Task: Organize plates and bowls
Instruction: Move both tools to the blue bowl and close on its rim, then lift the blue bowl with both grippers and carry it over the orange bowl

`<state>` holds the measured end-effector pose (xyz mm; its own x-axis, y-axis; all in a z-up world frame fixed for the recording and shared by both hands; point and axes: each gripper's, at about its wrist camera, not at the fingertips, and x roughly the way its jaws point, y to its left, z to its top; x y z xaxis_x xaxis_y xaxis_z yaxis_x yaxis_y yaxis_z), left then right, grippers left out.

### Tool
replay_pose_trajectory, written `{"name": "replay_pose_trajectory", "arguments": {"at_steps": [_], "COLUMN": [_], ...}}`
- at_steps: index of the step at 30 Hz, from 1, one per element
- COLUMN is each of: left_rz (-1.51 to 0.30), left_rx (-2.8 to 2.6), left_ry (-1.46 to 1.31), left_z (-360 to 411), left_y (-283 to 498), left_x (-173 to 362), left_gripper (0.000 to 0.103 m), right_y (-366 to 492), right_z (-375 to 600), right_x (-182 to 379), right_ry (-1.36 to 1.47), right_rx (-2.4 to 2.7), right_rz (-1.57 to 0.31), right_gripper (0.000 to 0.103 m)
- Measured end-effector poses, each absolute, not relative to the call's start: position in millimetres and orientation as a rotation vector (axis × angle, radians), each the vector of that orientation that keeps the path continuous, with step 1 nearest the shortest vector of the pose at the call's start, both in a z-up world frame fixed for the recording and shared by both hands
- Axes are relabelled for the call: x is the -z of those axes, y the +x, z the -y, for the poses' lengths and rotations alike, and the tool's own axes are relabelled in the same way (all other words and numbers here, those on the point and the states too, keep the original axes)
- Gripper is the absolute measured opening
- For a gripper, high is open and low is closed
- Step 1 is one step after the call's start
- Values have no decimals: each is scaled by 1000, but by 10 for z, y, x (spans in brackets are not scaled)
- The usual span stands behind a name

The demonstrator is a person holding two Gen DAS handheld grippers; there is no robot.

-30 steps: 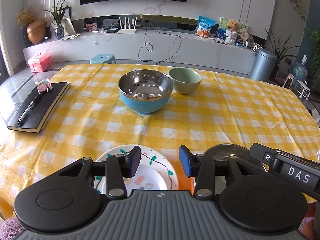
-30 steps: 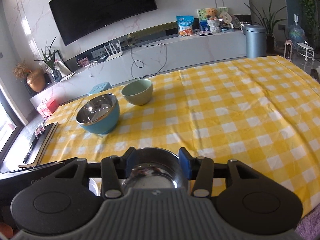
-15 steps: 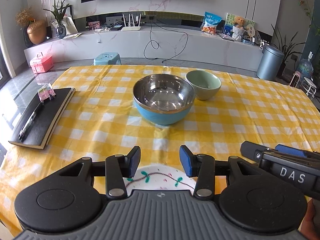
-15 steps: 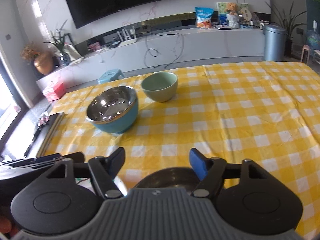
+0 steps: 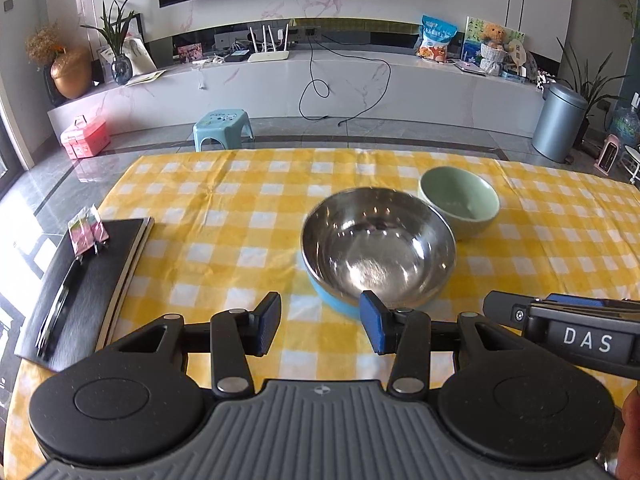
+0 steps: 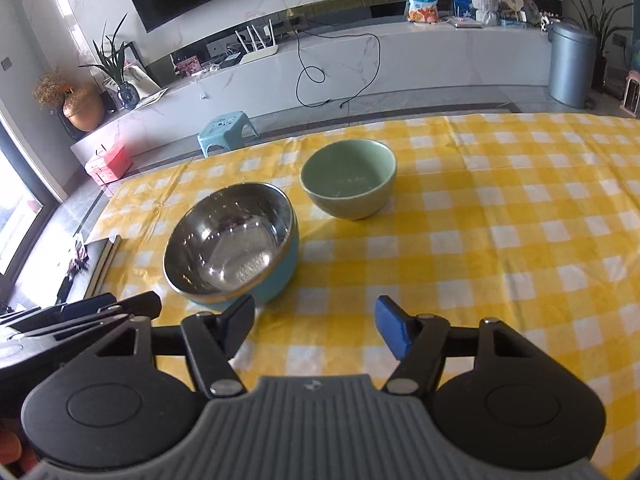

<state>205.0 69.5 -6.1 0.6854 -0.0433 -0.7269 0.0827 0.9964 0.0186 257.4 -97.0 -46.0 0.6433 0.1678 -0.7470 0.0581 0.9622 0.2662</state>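
Yellow checked cloth covered the tabletop (image 5: 240, 216), with a living-room media shelf behind. Both the left gripper (image 5: 319, 323) and the right gripper (image 6: 315, 327) hovered with fingers spread apart and nothing between them. The steel-lined blue bowl (image 6: 232, 243) sat just ahead of both, and the green bowl (image 6: 349, 178) stood just beside it, apart and not nested. A black notebook (image 5: 84, 280) lay at the left edge. Judging from this, stacking of the two bowls remained undone; no plates showed.

"DAS" is printed on the right tool (image 5: 580, 332).
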Motion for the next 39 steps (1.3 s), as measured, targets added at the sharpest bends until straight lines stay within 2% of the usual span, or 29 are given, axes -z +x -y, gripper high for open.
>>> {"name": "replay_pose_trajectory", "arguments": {"at_steps": [2,9,15,22,24,26,32,39], "left_rz": [-810,-838,-876,-896,-904,-905,-899,-876], "left_rx": [66,46,27,27,31,41,40,49], "left_ry": [45,37,46,33,34,35,43,35], "left_z": [-720,-732,-727,-714,-694,-669,-628,-604], "left_y": [2152,2503,2667,2742,2752,2753,2712,2546], "left_x": [73,208,392,495,521,536,507,362], "left_gripper": [52,52,51,34,26,18,13,11], "right_y": [2686,3062,3244,3319,3314,3318,3334,3184], "right_z": [949,811,729,726,717,712,708,758], "right_x": [462,463,677,869,868,864,853,779], "right_ry": [293,314,312,331,329,336,349,372], "right_rx": [-57,-41,-17,-14,-26,-38,-23,-13], "right_rz": [-878,-886,-937,-964,-958,-959,-977,-988], "right_gripper": [57,52,46,37,32,21,15,14]}}
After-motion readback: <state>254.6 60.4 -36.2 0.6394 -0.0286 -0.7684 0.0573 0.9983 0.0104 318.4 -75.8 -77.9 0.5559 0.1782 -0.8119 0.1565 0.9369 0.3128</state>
